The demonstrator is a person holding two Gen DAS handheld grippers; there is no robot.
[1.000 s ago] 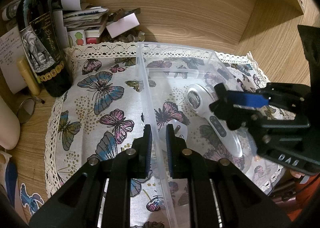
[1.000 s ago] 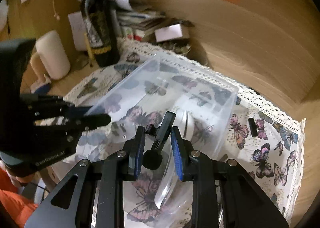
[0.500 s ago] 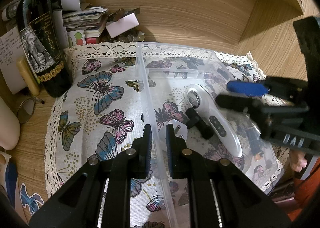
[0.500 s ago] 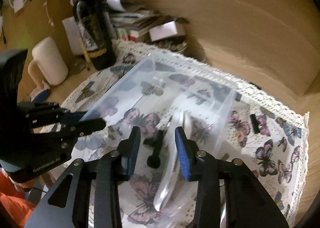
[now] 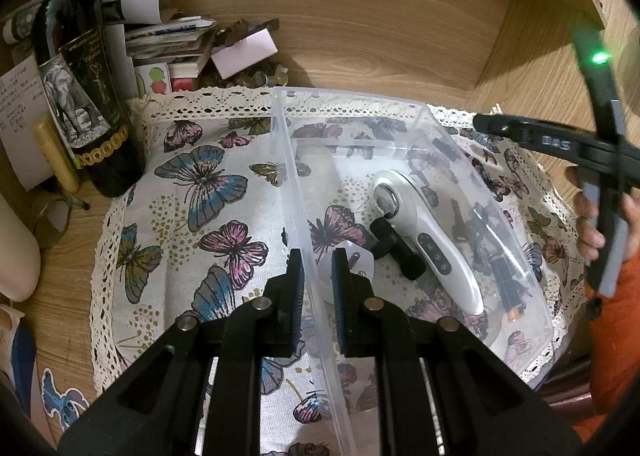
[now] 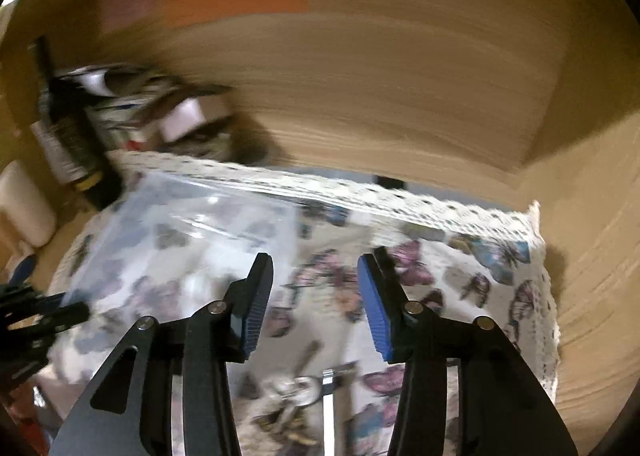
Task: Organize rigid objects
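The left gripper (image 5: 317,284) pinches the bin (image 5: 420,111) wall, thin, slippery and flexing; the right gripper (image 6: 316,298) is opening, empty.

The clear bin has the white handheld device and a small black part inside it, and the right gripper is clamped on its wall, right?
Not quite: the left gripper clamps the bin wall, as the left wrist view shows. The white device and black part are inside.

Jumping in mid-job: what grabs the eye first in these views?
A clear plastic bin sits on a butterfly-print cloth, holding a white handheld device beside a black adapter. The left gripper pinches the bin's near wall. A dark wine bottle stands off the cloth's far-left corner.
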